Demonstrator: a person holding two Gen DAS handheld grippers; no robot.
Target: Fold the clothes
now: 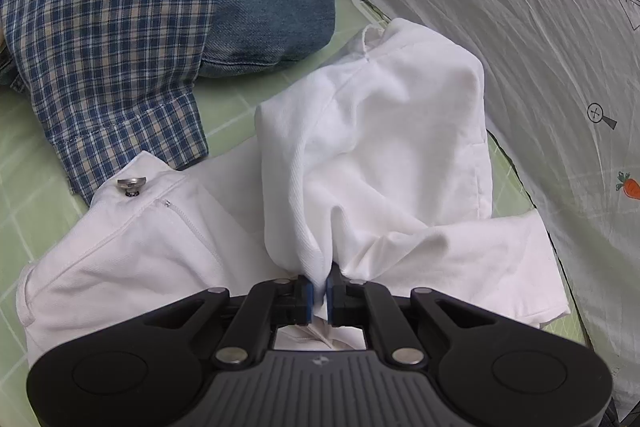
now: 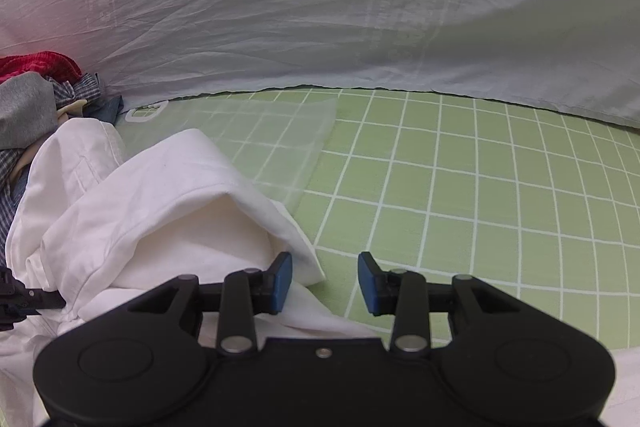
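Note:
White trousers with a metal waist button lie crumpled on the green grid mat. My left gripper is shut on a pinched fold of the white fabric and lifts it a little. In the right wrist view the same white trousers lie at the left, one fold standing open like a hood. My right gripper is open and empty just above the mat, its left fingertip next to the cloth's edge. The left gripper's black tip shows at the far left.
A blue plaid shirt and blue jeans lie beyond the trousers. A pile of red, grey and plaid clothes sits at the back left. A grey carrot-print sheet hangs behind the mat. A clear plastic sheet lies on it.

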